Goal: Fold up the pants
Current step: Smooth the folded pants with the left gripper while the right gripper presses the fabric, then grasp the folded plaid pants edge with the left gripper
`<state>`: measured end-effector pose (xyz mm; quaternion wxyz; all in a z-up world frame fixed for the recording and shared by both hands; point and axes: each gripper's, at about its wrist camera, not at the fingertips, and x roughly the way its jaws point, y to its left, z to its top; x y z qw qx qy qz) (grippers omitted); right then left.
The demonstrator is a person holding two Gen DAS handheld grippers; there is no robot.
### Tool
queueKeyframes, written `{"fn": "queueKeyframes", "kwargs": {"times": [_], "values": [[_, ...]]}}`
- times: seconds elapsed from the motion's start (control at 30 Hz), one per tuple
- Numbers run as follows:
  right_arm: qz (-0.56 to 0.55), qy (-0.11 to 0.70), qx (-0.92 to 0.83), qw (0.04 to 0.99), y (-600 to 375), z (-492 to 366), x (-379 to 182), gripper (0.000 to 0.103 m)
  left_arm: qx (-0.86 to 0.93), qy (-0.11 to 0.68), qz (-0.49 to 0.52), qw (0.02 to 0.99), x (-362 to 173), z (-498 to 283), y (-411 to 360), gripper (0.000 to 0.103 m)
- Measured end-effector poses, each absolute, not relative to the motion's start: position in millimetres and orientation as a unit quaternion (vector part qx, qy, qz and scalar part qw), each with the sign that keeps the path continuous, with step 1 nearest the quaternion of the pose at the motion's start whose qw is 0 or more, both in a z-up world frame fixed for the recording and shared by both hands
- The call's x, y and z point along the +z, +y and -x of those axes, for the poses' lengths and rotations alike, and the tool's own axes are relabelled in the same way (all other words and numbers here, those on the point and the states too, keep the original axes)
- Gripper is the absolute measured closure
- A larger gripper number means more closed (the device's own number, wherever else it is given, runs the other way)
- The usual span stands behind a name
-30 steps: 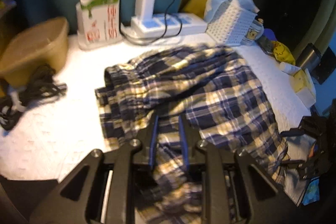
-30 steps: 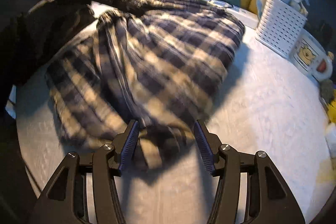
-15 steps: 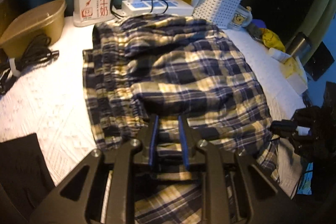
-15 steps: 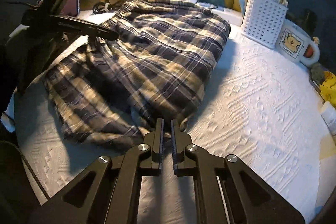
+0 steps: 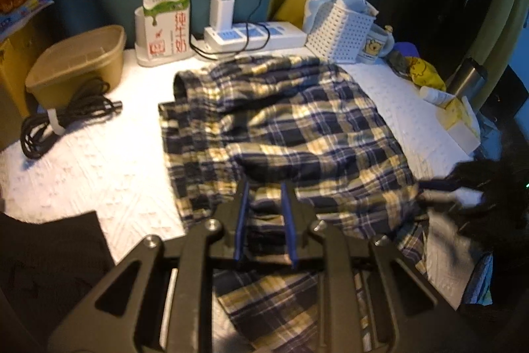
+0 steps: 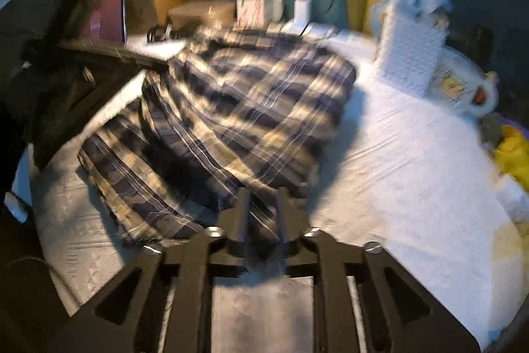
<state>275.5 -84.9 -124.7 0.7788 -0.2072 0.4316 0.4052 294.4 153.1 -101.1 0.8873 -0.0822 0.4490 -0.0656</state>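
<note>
Left wrist view showed the plaid pants (image 5: 297, 134) bunched on the white-covered desk (image 5: 99, 161), their near part draped off its near edge, with the left gripper (image 5: 264, 207) clamped on a near fold. In the blurred right wrist view the right gripper (image 6: 263, 207) likewise pinched the pants' near hem. To fold well, both grips probably needed to carry the cloth level, together, toward the far waistband, clear of the milk carton (image 5: 165, 22) and white basket (image 5: 340, 32).
</note>
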Motion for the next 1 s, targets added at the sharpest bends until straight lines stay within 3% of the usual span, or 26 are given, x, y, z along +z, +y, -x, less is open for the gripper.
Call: {"fn": "queueKeyframes", "kwargs": {"times": [0.13, 0.33, 0.67, 1.0], "values": [[0.239, 0.424, 0.423, 0.765, -87.1, -275.9, -113.2, 0.072, -0.061, 0.439, 0.074, 0.893, -91.2, -306.5, 160.8, 0.082], [0.246, 0.362, 0.414, 0.798, -69.2, -322.4, -67.7, 0.058, -0.096, 0.423, 0.038, 0.900, -78.6, -358.1, 153.9, 0.082], [0.228, 0.407, 0.425, 0.776, 16.5, -445.1, -109.1, 0.058, -0.060, 0.481, 0.068, 0.872, -136.0, -435.4, 180.8, 0.082], [0.214, 0.414, 0.400, 0.789, 2.7, -468.3, -120.0, 0.058, -0.031, 0.459, 0.062, 0.886, -130.7, -408.5, 194.4, 0.080]]}}
